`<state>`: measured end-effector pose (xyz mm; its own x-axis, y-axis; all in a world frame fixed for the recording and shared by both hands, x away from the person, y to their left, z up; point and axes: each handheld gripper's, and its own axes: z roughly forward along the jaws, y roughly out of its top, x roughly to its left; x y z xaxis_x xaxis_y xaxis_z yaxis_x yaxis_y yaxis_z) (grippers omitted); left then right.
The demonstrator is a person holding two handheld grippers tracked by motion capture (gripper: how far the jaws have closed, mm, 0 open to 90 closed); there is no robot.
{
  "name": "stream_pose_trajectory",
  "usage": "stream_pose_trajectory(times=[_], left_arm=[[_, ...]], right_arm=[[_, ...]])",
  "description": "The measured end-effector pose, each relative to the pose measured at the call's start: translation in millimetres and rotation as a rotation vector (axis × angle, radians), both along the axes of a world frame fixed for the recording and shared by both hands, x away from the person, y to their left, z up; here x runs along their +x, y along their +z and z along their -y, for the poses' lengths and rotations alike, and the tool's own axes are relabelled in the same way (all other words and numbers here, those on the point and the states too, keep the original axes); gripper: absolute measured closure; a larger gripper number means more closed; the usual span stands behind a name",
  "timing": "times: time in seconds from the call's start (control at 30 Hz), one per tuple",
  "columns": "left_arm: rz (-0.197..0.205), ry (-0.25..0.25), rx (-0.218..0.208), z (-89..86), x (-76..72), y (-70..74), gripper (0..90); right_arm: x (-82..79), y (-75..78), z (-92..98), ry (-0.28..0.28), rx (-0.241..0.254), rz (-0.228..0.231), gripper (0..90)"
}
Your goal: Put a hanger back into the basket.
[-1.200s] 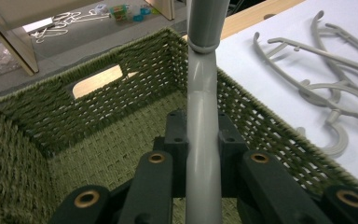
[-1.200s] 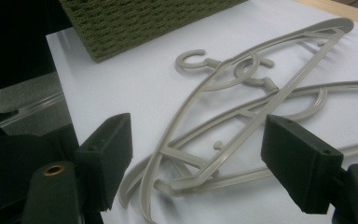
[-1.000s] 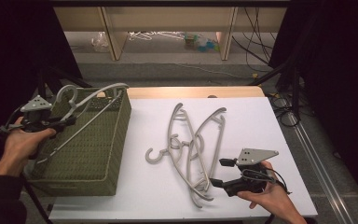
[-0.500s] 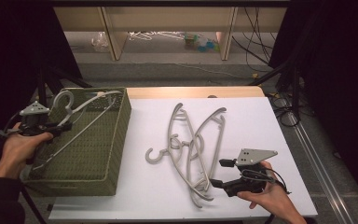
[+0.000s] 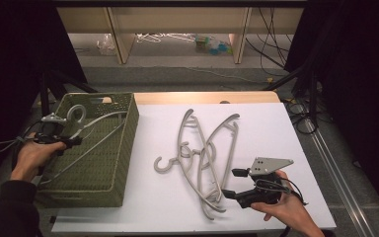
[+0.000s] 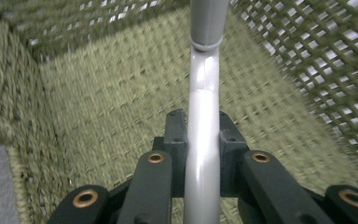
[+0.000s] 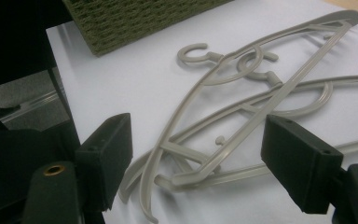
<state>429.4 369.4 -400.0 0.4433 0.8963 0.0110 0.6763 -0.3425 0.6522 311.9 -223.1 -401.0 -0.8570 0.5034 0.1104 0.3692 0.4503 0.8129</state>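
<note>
Down at the bottom right of the high view, the right hand-held gripper (image 5: 229, 183) is sitting low over the white bench (image 5: 286, 148) with its jaws spread wide, pinching nothing. In its own view the pads are framing the near ends of the pile of hangers (image 7: 242, 116) without touching them.

Those grey plastic hangers (image 5: 205, 158) are lying tangled in the middle of the frame, hooks and arms crossing each other. My guess is they're light and fairly stiff, a bit springy in the thin arms, and smooth enough to slide in the pads. Since they're interlocked, pulling one is probably going to drag the others along. I'd be going for a single arm near its end or the neck under the hook, wherever one bar is lying clear of the rest.

Over at the left of the frame, the left hand-held gripper (image 5: 74, 142) is pressed together on one hanger (image 5: 86, 131), and the left gripper view shows the pads clamped either side of its grey bar (image 6: 204, 140). That hanger is hanging at a slant inside the green woven basket (image 5: 123, 148), its hook sticking up near the rim. It's looking like a solid grip, bar centred between the pads.
</note>
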Motion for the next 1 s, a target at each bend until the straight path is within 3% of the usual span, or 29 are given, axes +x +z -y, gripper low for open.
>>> stream_pose_trajectory(times=[0.2, 0.27, 0.3, 0.4, 0.43, 0.5, 0.53, 0.57, 0.67, 0.7, 0.77, 0.8, 0.83, 0.87, 0.9, 1.0], left_arm=[[-0.016, 0.079, -0.019, -12.1, 2.9, -16.7, 74.3], [-0.021, 0.078, -0.006, -14.1, 3.3, -17.9, 73.4], [-0.019, 0.122, -0.025, -13.5, 3.3, -21.3, 71.8], [0.001, 0.128, 0.005, -17.5, 4.1, -19.7, 69.0], [-0.03, 0.156, 0.02, -17.5, 1.6, -15.2, 68.0], [0.016, 0.136, 0.025, -20.9, 2.0, -13.1, 62.9], [0.011, 0.104, 0.06, -24.1, 2.2, -10.3, 62.2], [0.011, 0.104, 0.06, -24.1, 2.2, -10.3, 61.5], [0.026, 0.119, 0.041, -25.3, -2.2, -6.7, 55.0], [0.052, 0.139, 0.021, -23.2, -6.1, -3.9, 53.3], [0.055, 0.147, 0.024, -22.0, -9.6, -0.4, 49.0], [0.078, 0.153, 0.01, -19.8, -12.3, 2.3, 49.0], [0.083, 0.19, -0.013, -15.7, -18.8, 7.4, 45.8], [0.122, 0.179, -0.051, -11.2, -25.2, 13.8, 42.1], [0.122, 0.179, -0.051, -11.2, -25.2, 13.8, 40.4], [0.198, 0.172, -0.137, 7.9, -46.3, 28.1, 36.3]], right_arm=[[0.2, -2.7, -1.7, 0.007, -0.006, -0.006, 25.9], [0.7, -3.8, -1.9, 0.004, -0.007, -0.01, 25.9], [0.8, -4.2, -2.0, 0.004, -0.007, -0.013, 25.9], [0.7, -5.5, -2.1, 0.007, -0.011, -0.014, 25.9], [0.6, -5.4, -2.2, 0.007, -0.011, -0.017, 25.9], [0.9, -5.5, -2.3, 0.008, -0.011, -0.015, 25.9], [0.8, -5.6, -2.3, 0.008, -0.011, -0.017, 25.9], [0.8, -5.6, -2.3, 0.008, -0.011, -0.017, 25.9], [1.4, -6.3, -2.6, 0.005, -0.013, -0.017, 25.9], [1.2, -6.8, -2.9, 0.003, -0.012, -0.018, 25.9], [1.2, -7.7, -3.3, 0.008, -0.018, -0.017, 25.9], [1.2, -7.7, -3.3, 0.008, -0.018, -0.017, 25.9], [1.3, -7.8, -3.6, 0.009, -0.016, -0.015, 25.9], [1.3, -8.2, -3.6, -0.001, -0.011, -0.016, 25.9], [1.3, -8.2, -3.6, -0.001, -0.011, -0.016, 25.9], [2.3, -9.8, -3.2, -0.035, 0.005, -0.009, 25.8]])
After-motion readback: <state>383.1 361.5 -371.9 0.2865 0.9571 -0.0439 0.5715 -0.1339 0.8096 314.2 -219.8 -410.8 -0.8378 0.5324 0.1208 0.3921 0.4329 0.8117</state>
